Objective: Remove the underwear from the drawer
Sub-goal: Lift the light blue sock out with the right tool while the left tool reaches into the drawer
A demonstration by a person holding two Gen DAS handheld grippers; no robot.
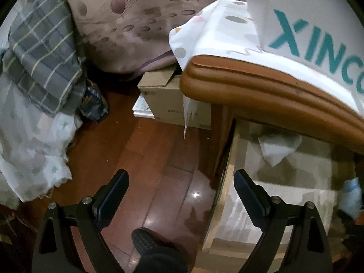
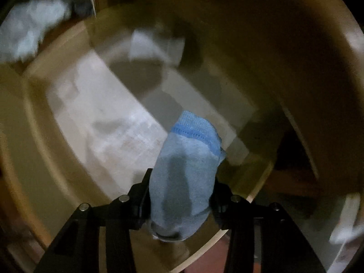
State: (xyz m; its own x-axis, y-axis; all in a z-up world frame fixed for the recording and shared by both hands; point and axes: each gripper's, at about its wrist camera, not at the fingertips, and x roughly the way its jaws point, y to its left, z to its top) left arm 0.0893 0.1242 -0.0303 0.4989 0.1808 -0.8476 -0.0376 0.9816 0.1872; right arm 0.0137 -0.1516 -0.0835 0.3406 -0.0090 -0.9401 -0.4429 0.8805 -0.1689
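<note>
My right gripper (image 2: 182,182) is shut on a light blue garment (image 2: 186,159) with a darker blue band, and holds it above the open wooden drawer (image 2: 41,122), which is lined with pale paper. A white cloth (image 2: 154,45) lies at the drawer's back. My left gripper (image 1: 180,182) is open and empty, over the drawer's left side wall (image 1: 227,177) and the wooden floor. The blue garment shows at the right edge of the left wrist view (image 1: 351,195), and the white cloth lies inside the drawer there (image 1: 277,147).
The brown cabinet top edge (image 1: 273,95) overhangs the drawer, covered with a white dotted cloth (image 1: 218,29). A cardboard box (image 1: 173,104) stands on the red-brown floor (image 1: 147,150). Plaid and pale bedding (image 1: 41,68) hangs at the left. A patterned cushion (image 1: 136,22) lies behind.
</note>
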